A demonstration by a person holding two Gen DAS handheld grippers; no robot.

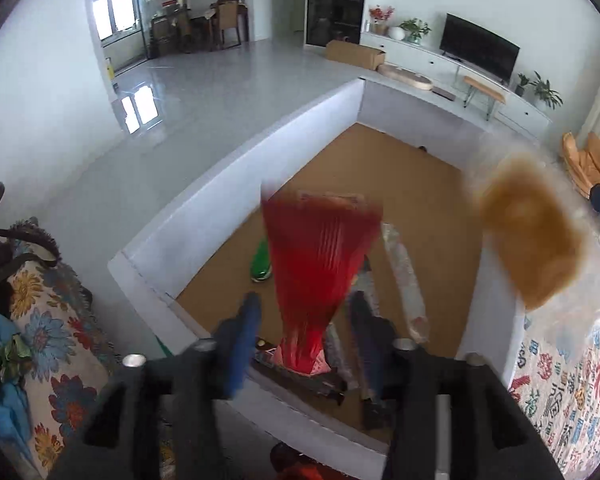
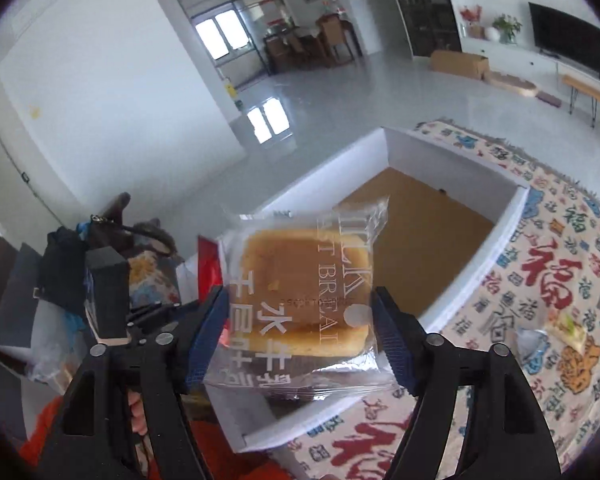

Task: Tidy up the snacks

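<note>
Above the white box (image 2: 452, 152): the left gripper (image 1: 304, 316) stands apart, a blurred red packet (image 1: 320, 256) loose between its fingers; the right gripper (image 2: 300, 320) spreads beside a bread packet (image 2: 304, 292), contact unclear.

The left wrist view looks forward and steeply down along the left hand-held gripper (image 1: 304, 320), close above the white box (image 1: 236, 184), taking in its brown bottom and near wall. Beyond, it faces across the grey floor (image 1: 204, 92) toward the television (image 1: 478, 50) and the dining corner.

The right wrist view looks down less steeply along the right hand-held gripper (image 2: 300, 320), from the box's (image 2: 440, 152) other side, over the patterned cloth (image 2: 548, 264). A bread packet (image 2: 304, 292) fills its centre, very near the lens.

Both views share the box, the cloth (image 1: 568, 384), the floor (image 2: 340, 92), the television (image 2: 566, 46) and the cardboard carton (image 1: 354, 54) (image 2: 460, 62).
</note>
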